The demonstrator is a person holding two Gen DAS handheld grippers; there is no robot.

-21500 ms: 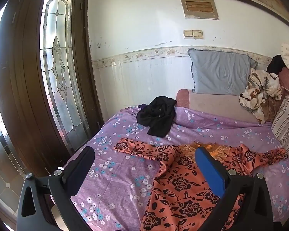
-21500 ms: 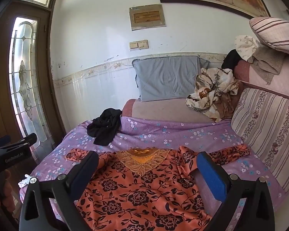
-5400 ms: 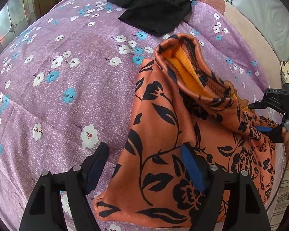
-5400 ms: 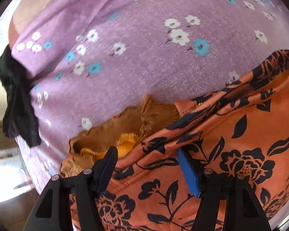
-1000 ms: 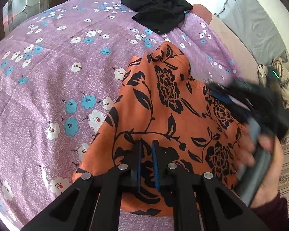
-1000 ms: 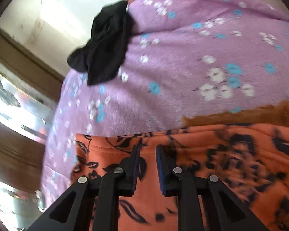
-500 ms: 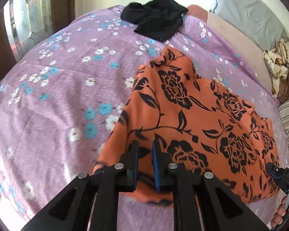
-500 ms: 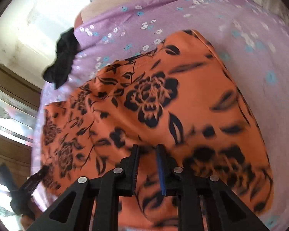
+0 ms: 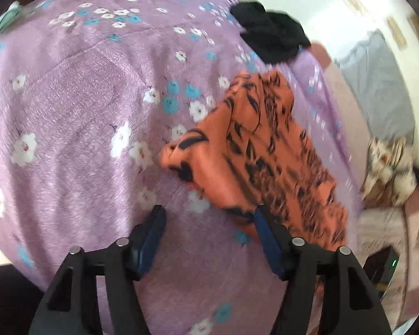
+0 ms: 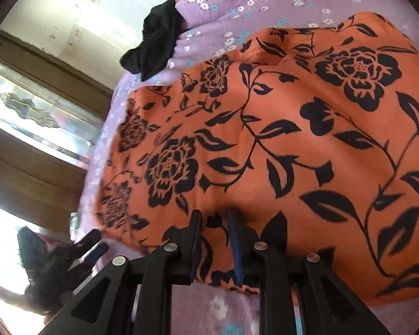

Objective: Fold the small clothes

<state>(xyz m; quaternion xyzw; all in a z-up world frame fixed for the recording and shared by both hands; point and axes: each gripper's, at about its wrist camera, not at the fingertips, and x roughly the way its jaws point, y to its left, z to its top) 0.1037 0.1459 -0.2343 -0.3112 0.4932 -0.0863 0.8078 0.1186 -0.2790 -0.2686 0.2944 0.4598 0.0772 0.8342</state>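
Observation:
An orange garment with black flowers lies folded on the purple flowered bedsheet. In the left wrist view my left gripper hovers at its near corner. Its jaws are opening, with only bedsheet between them and the garment's edge beside the right finger. In the right wrist view the orange garment fills the frame, and my right gripper is shut on its near edge, a fold of cloth pinched between the narrow jaws. The left gripper shows at the lower left there.
A crumpled black garment lies at the far end of the bed, also seen as the black garment in the right view. A grey pillow and a patterned cloth heap sit at the right. A glass door stands beyond the bed edge.
The left jaws opened and let go of the garment's edge, and that gripper swung aside. The right gripper kept its hold and drew back toward the garment's near edge.

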